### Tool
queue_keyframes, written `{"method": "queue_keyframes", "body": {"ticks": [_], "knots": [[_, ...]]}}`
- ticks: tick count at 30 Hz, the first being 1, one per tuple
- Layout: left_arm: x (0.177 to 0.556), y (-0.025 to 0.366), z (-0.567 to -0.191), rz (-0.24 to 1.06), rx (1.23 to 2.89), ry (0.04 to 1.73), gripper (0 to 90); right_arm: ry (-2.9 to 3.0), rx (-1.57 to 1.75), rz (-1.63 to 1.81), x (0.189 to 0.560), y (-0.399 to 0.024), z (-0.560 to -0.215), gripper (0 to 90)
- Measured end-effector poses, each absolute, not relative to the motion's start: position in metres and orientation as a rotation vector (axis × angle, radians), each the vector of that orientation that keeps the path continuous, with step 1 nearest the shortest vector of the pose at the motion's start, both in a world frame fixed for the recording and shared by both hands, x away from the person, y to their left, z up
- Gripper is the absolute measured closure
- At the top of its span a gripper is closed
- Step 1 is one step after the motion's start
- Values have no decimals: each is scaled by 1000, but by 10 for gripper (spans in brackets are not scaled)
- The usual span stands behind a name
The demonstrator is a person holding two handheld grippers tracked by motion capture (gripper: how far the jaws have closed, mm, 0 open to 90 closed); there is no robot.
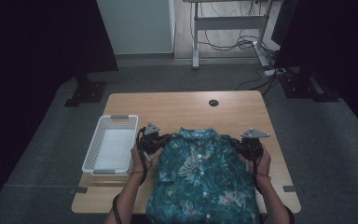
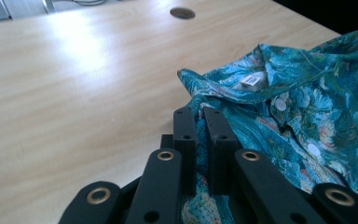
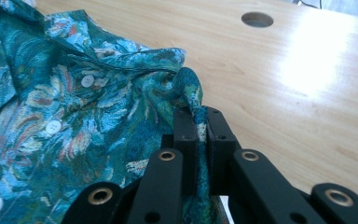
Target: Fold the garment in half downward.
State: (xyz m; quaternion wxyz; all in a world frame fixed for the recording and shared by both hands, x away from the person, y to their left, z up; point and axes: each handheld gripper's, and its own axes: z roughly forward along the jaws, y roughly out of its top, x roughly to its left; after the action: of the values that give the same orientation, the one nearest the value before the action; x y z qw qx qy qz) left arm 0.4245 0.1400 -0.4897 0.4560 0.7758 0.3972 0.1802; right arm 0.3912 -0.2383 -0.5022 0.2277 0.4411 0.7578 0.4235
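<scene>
Teal floral woven shirt, white buttons, soft creases, spread near table near edge, hem cut off below frame. Left gripper clamped on left shoulder fabric; right gripper pinching bunched right shoulder fold. White slatted plastic basket at table's left edge. Pale wood-grain top, round cable hole.

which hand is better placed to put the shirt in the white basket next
Left, probably. The left gripper sits right beside the white basket at the table's left, while the right gripper is at the shirt's far shoulder. Both are shut on shirt fabric, so the right would likely have to follow across.
</scene>
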Motion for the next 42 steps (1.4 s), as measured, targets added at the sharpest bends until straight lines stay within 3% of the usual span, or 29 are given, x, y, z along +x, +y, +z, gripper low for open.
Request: {"method": "queue_keyframes", "body": {"ticks": [9,30,42], "knots": [[434,140,-472,467,1904,964,844,2048,1216,1200,400,-233,-481,849],[440,147,-462,506,1877,990,844,2042,1219,1196,409,-227,-474,849],[473,144,-442,527,1855,1004,844,2017,1232,1215,439,-226,-459,850]]}}
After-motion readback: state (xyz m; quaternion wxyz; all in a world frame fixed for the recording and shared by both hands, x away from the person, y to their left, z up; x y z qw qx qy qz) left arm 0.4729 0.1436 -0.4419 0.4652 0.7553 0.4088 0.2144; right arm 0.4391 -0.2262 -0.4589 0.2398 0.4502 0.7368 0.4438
